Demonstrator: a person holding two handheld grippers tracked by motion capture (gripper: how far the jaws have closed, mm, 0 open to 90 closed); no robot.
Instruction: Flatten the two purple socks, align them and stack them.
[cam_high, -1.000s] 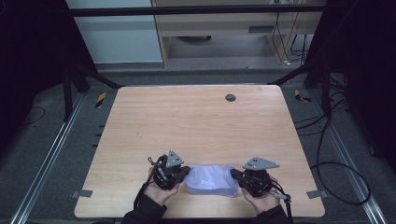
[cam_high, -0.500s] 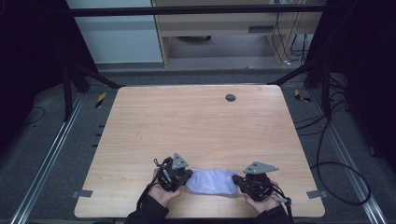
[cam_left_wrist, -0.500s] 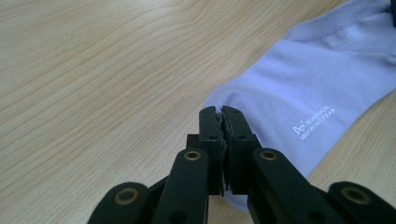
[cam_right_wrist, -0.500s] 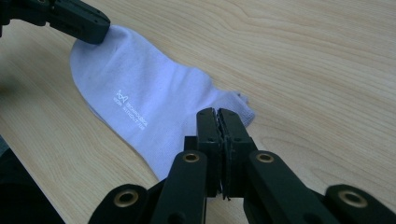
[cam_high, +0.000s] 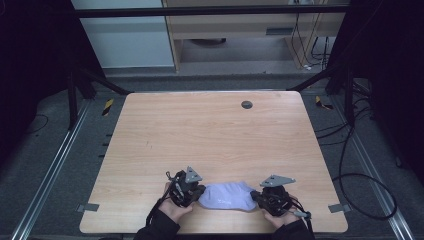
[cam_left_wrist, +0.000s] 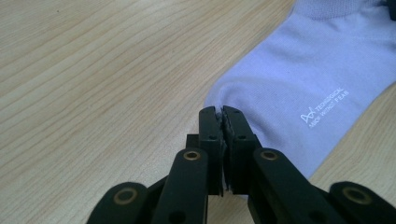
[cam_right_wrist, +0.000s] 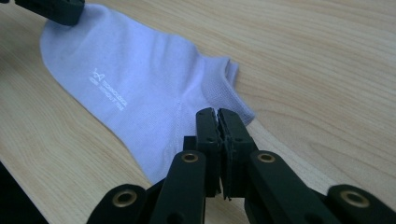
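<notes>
Both claws, left claw (cam_left_wrist: 222, 111) and right claw (cam_right_wrist: 217, 112), clamped on sock (cam_high: 227, 196) edges; thin pinch could slip off, fabric bunching on desk (cam_high: 210, 135).

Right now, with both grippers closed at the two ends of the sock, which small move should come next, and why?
Probably lift both grippers a little, together. The left gripper looks shut on the toe end of the pale lilac sock, the right gripper on its heel end near the cuff. The sock lies flat near the front edge of the wooden table, so an even lift should keep it spread.
</notes>
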